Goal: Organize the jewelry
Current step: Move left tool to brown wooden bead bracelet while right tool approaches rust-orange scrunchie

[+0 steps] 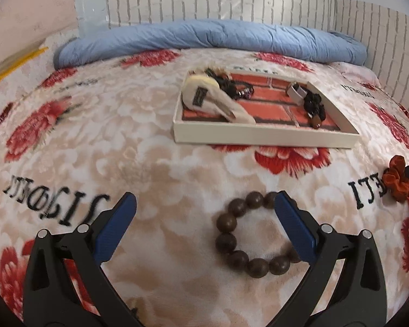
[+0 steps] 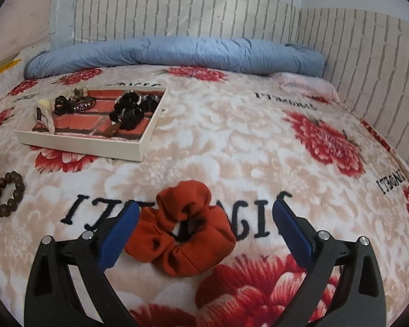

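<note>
Fingers of the left gripper (image 1: 204,212) stand wide apart at the bottom of the left wrist view and hold nothing; the bead bracelet (image 1: 255,234) lies flat on the bed blanket (image 1: 150,163) in the lower middle, mostly inside the gap but crowded toward the right-hand finger (image 1: 294,226), which covers part of the ring. To take it cleanly, I would judge it best to shift the gripper a little toward the right of the frame so one side of the ring sits midway, then close on the beads rather than on the plush pile beneath. The tray (image 1: 259,133), upper middle of this view, already holds a cream pouch (image 1: 212,98) and dark pieces; its low front wall looks easy to clear. Black lettering woven into the blanket shows at lower left and right, upside down and partly cut off, so I cannot read it with confidence. In the right wrist view, the right gripper (image 2: 204,215) is likewise spread wide and empty, with the rust scrunchie (image 2: 182,229) resting on the blanket between its fingers, nearer the left-hand finger (image 2: 120,234), possibly touching it. The scrunchie is soft and should squash, so a firm close through its middle seems wise. Letters around it read roughly "I T" and "GIC"; other words upper right are inverted and unclear. The tray (image 2: 79,147) sits upper left here.
</note>
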The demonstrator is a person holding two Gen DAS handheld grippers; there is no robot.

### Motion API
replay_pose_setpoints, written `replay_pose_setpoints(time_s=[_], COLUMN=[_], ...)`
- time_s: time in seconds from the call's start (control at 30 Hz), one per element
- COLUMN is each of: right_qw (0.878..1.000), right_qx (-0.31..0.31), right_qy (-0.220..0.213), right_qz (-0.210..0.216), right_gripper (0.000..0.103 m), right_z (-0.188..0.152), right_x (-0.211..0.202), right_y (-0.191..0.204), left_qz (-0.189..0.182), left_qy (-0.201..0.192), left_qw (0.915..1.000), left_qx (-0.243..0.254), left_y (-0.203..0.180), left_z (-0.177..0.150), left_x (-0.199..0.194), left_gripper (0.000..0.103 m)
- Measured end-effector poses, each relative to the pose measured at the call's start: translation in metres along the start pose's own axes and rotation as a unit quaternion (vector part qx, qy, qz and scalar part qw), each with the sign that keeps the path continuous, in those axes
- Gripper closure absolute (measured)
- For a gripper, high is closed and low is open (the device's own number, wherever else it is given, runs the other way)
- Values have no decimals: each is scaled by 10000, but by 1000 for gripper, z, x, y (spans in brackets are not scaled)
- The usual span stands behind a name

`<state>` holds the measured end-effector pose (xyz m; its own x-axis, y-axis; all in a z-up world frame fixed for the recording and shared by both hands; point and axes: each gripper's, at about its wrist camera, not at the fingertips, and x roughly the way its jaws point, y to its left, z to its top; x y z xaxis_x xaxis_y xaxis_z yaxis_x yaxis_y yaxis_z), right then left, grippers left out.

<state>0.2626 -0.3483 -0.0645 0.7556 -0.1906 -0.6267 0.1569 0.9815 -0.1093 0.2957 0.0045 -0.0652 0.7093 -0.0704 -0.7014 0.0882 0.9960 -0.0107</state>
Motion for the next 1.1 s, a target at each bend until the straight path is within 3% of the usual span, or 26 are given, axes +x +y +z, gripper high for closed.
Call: replay_pose_setpoints(time_s=[0.43, 0.63, 0.9, 1.1], right_qw=[9988, 9964, 9950, 9958], right_qx=[34, 230, 333, 247], right_qy=[496, 772, 892, 839], right_qz=[54, 279, 284, 276], right_gripper=[10, 39, 51, 64], right_z=[-1, 1, -1, -1], right_x=[30, 49, 58, 58], right_y=[4, 3, 5, 8], left_qz=[-147, -285, -345, -466], left_qy=[334, 508, 758, 717], left_qw=[9993, 9983, 9963, 9960], left_qx=[21, 79, 202, 265], left_y=[-4, -7, -13, -15], left_z=[-8, -8, -8, -6], left_x=[21, 30, 44, 44], left_gripper=[6, 28, 37, 59])
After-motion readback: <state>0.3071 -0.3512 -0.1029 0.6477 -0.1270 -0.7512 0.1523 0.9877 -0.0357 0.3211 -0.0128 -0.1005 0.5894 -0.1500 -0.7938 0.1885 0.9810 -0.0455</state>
